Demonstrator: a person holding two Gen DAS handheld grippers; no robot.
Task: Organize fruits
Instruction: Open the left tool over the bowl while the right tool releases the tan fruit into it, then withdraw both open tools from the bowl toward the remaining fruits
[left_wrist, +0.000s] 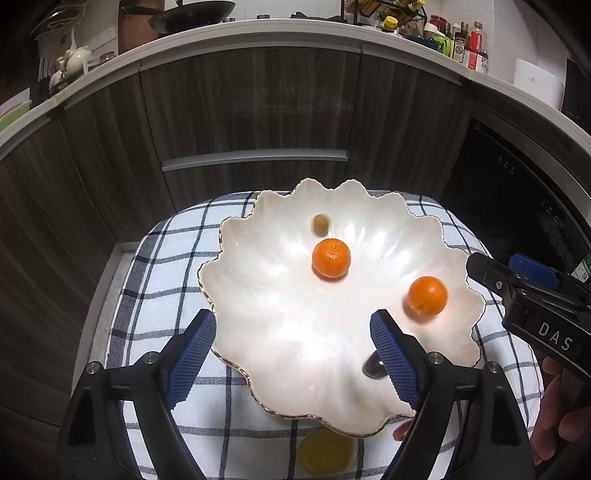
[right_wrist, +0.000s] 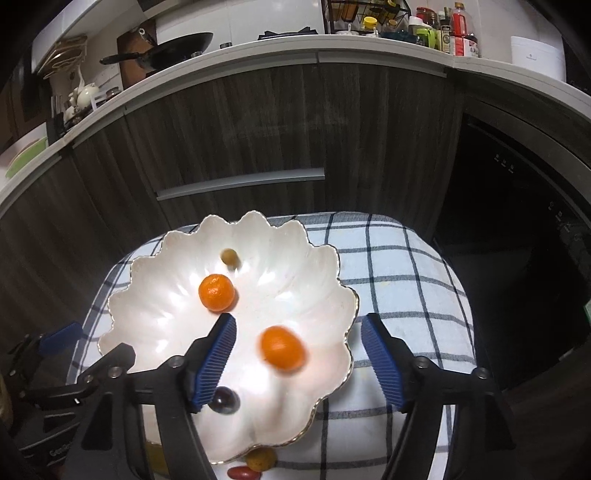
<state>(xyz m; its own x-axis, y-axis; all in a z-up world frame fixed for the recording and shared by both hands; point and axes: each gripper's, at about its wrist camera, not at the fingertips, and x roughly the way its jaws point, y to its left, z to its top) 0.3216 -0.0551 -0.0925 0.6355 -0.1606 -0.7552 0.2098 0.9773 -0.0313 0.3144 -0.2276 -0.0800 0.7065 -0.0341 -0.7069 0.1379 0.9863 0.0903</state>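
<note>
1. The step in hand looks like dropping fruit into the white scalloped dish (left_wrist: 280, 332), which sits on a checked cloth (left_wrist: 155, 280) covering the tabletop. Both tongs hang over the dish with nothing gripped.
2. Left tongs (left_wrist: 291, 354), lower middle of the left view: jaws wide apart and empty, reaching over the near edge of the dish.
3. Right tongs (right_wrist: 299, 360), lower middle of the right view: jaws apart, holding nothing. The blurred orange (right_wrist: 282, 347) lies between them, free of the pads, so I judge it just let go.
4. Counted in the dish, left to right in the right view: one small green fruit (right_wrist: 229, 256) in the upper part, one sharp orange (right_wrist: 217, 291) below it, one dark round fruit (right_wrist: 225, 400) at the near edge, and the blurred orange. Two oranges in all.
5. Outside the dish, bottom edge of the right view: one yellowish fruit (right_wrist: 260, 458) and one red one (right_wrist: 242, 472). The left view shows a blurred yellow shape (left_wrist: 327, 452) at its bottom edge; whether it is a further fruit I cannot tell.
6. The next move calls for reaching back to the fruit near the dish's front edge and closing gently, since they are small and roll.
</note>
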